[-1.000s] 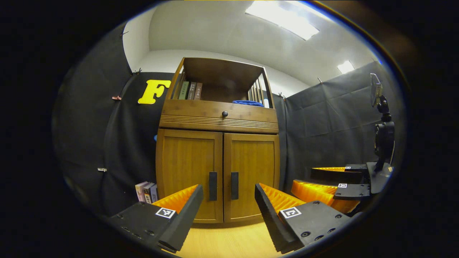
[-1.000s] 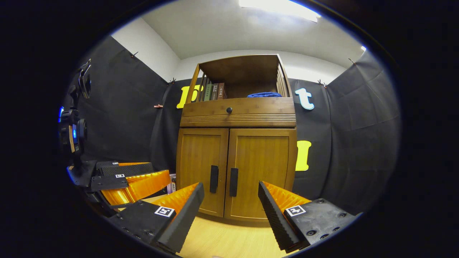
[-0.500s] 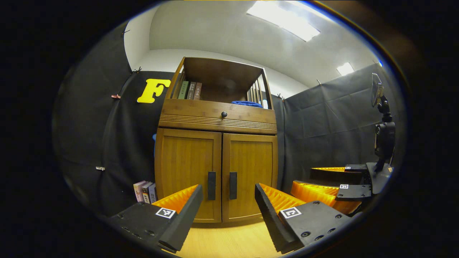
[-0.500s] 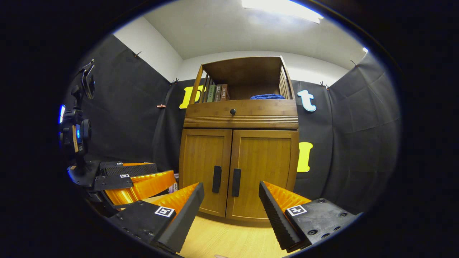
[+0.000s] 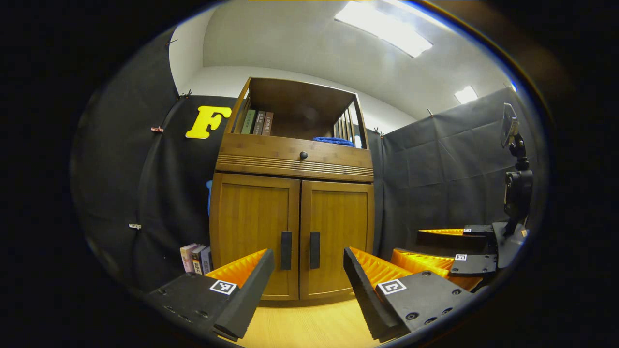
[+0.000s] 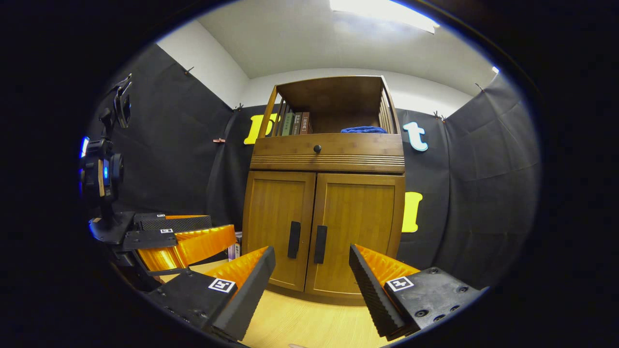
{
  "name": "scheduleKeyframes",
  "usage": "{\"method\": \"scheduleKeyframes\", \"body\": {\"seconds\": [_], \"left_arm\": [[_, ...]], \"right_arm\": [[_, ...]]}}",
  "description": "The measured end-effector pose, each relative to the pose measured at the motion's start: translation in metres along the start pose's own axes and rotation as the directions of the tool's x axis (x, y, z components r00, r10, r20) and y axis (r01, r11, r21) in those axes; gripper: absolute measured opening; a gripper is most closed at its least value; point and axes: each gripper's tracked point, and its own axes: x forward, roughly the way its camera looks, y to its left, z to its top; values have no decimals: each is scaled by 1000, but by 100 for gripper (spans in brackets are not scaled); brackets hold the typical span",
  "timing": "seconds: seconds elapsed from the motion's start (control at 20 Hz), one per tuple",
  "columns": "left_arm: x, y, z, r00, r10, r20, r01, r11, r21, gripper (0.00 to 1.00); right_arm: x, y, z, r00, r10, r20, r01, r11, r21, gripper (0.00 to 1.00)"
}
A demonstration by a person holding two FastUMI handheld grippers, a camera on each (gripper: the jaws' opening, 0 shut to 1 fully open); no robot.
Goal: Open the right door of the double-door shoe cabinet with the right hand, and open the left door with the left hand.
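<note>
Right gripper (image 6: pixel 312 270): wide open, empty, well short of the cabinet (image 6: pixel 326 193).
Right door handle (image 6: pixel 319 244): upright bar, dead ahead between its fingers.
Left gripper (image 5: pixel 308 273): agape, holding nothing.
Left door handle (image 5: pixel 286 250): upright, ahead, slightly left.
Doors: both shut.

Bright ceiling light panels (image 5: pixel 384 29) glare overhead; sharp, evenly lit pictures, with strong fisheye bending toward the edges.

Both views face the shoe cabinet (image 5: pixel 293 212) (image 6: pixel 326 203) from low, well back.
</note>
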Motion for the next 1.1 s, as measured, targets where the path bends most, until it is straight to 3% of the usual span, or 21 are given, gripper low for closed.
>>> {"method": "scheduleKeyframes", "body": {"seconds": [0.5, 1.1], "left_arm": [[-5, 20, -10, 1000, 7, -16, -7, 1000, -16, 90], [-11, 59, -37, 999, -6, -52, 6, 1000, -3, 91]], "right_arm": [[27, 5, -9, 1000, -28, -7, 28, 1000, 13, 97], [151, 14, -58, 995, -89, -40, 91, 995, 28, 98]]}}
